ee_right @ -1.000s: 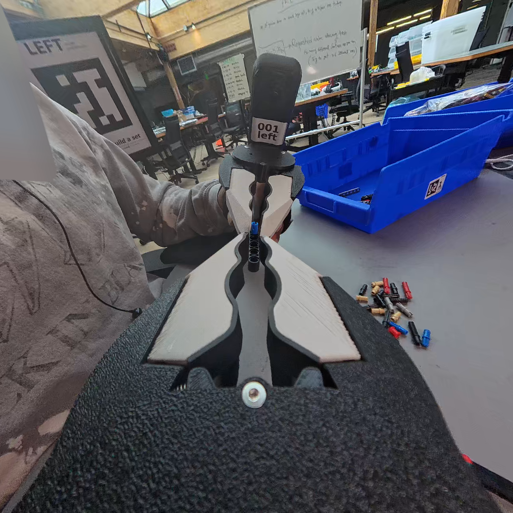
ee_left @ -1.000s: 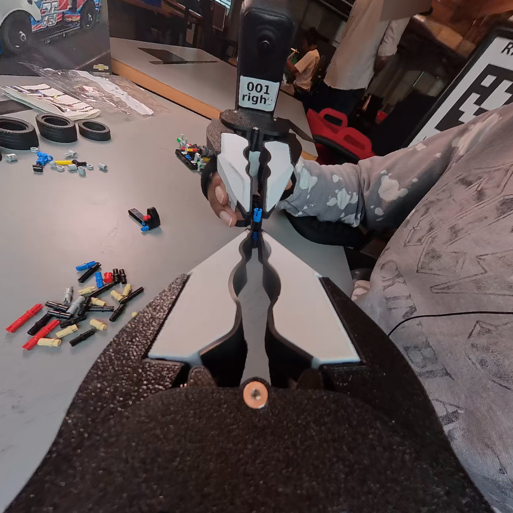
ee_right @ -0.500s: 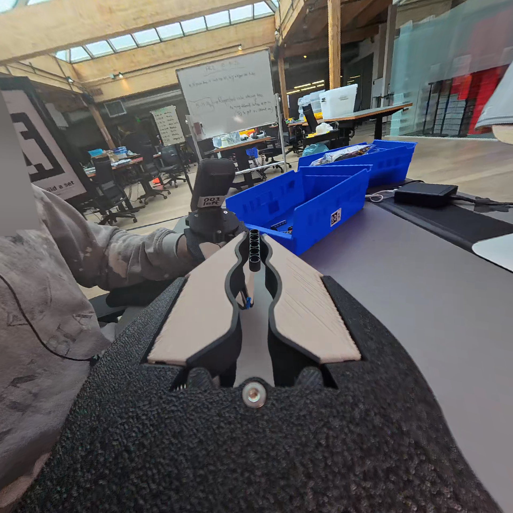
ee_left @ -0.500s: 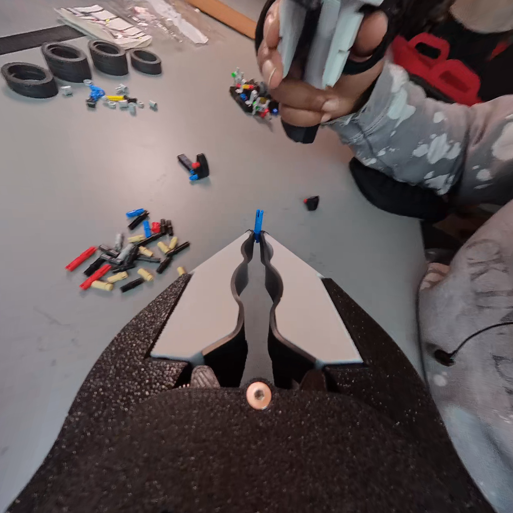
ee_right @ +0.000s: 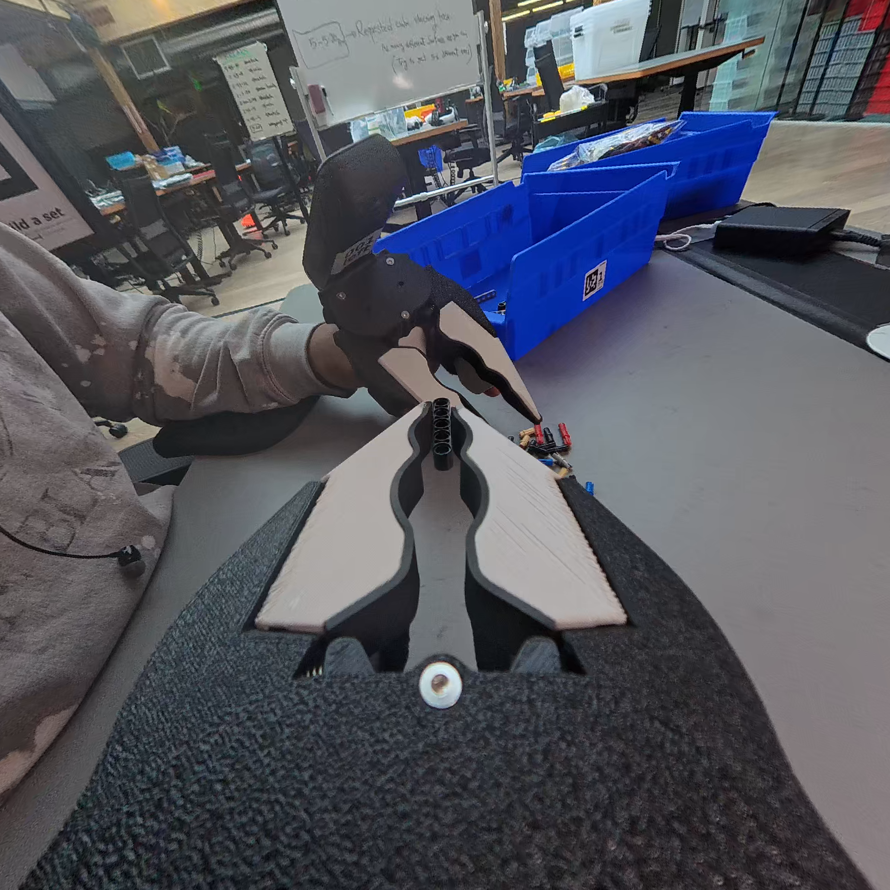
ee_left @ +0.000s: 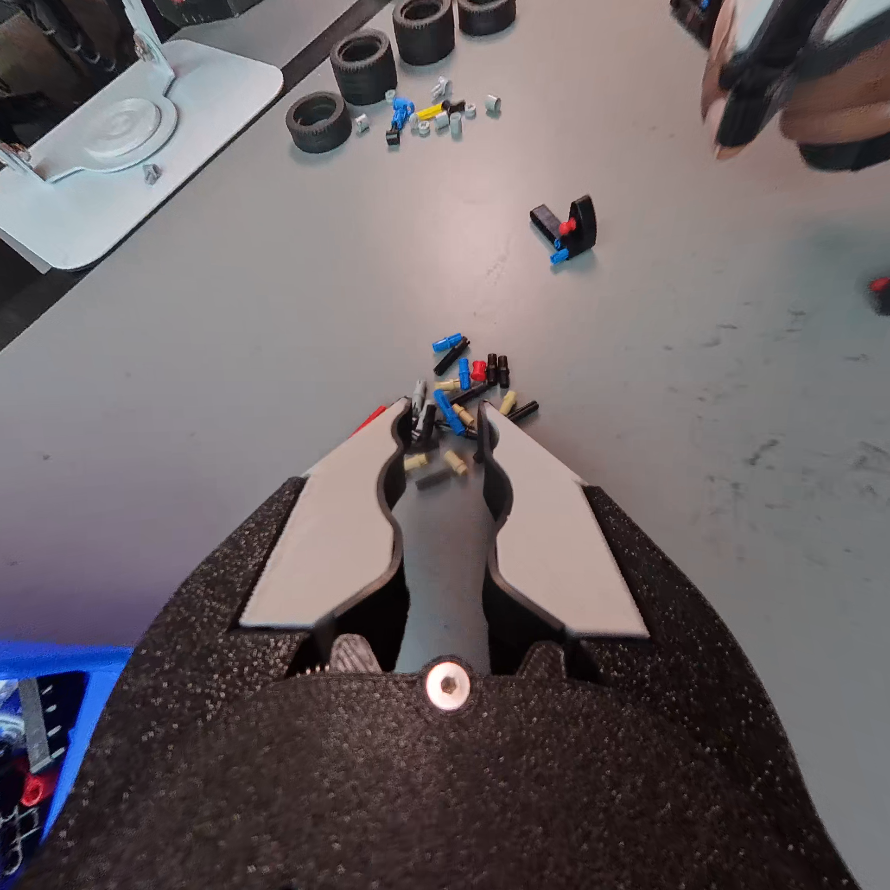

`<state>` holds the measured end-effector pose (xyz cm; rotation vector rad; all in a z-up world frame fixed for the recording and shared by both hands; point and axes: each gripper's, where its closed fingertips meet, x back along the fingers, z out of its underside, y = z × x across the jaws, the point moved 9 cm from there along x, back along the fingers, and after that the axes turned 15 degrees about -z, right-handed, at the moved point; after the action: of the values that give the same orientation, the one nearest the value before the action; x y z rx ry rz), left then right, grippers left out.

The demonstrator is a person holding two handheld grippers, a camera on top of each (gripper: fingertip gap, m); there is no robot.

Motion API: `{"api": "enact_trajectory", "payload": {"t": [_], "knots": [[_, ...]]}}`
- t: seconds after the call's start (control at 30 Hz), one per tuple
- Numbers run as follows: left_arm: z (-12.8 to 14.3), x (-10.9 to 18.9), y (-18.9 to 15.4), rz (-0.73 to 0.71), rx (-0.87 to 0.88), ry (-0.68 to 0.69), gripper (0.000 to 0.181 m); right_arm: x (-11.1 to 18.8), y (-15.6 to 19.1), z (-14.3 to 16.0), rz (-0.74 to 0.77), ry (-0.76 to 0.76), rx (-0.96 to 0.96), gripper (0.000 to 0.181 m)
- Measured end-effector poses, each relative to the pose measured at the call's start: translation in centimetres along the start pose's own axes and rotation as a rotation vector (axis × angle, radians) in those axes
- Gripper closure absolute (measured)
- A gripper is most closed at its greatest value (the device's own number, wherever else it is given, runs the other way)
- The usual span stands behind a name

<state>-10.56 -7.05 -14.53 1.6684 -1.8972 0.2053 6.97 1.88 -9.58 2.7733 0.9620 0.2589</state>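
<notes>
The left tool [ee_left: 445, 409] is down at the grey worktop [ee_left: 241, 361] with its jaws apart, the tips straddling the near edge of a pile of pins [ee_left: 469, 385]. The pins are blue, black, tan, red and grey; nothing is gripped between the jaws. In the right wrist view the same left tool [ee_right: 510, 399] slants down from the left, one tip at the pins [ee_right: 546, 443] on the worktop [ee_right: 722, 433].

The right tool [ee_right: 440, 409] is narrowed onto a black beam [ee_right: 442, 436] with a row of round holes, which stands lengthwise between its tips, held above the worktop. In the left wrist view the right tool [ee_left: 790, 62] appears blurred at the upper right, in a hand [ee_left: 828, 106].

Beyond the pins lies a small black assembly [ee_left: 568, 226] with a red and a blue pin in it. Farther back stand four black tyres [ee_left: 363, 65] with a scatter of small parts [ee_left: 428, 113] just beside them, grey, blue, yellow and black. A pale metal base plate [ee_left: 96, 144] sits at the far left. A blue bin [ee_left: 43, 722] shows at the lower left corner of the left wrist view, with parts inside. In the right wrist view blue bins [ee_right: 578, 250] stand behind the left tool, and a black box [ee_right: 780, 233] with a cable lies at the far right. A whiteboard [ee_right: 385, 53] stands in the room behind.
</notes>
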Motion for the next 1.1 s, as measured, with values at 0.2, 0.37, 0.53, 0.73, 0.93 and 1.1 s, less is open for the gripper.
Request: {"api": "enact_trajectory", "payload": {"t": [0.2,0.37,0.53,0.73,0.93,1.1], "knots": [[-2.5,4.0,-0.5,0.599,0.474,-0.292,0.156,-0.9,1.9,-0.6,-0.034,0.004,0.211,0.174],[-2.5,4.5,-1.1,0.891,0.671,-0.265,0.157,-2.4,4.3,-1.1,0.060,0.124,0.565,0.174],[-2.8,4.8,-1.7,0.973,0.680,-0.264,0.171,-3.0,5.4,-1.4,0.104,0.210,0.708,0.174],[-3.8,6.2,-1.1,0.826,0.560,-0.346,0.175,-2.4,5.4,-2.4,0.130,0.192,0.693,0.173],[-4.0,10.6,5.5,0.038,0.233,-0.359,0.175,3.2,5.3,-4.5,0.157,0.246,0.487,0.173],[0.1,12.7,12.2,-0.532,0.089,-0.019,0.173,5.9,6.9,3.0,0.046,0.623,0.047,0.158]]}}
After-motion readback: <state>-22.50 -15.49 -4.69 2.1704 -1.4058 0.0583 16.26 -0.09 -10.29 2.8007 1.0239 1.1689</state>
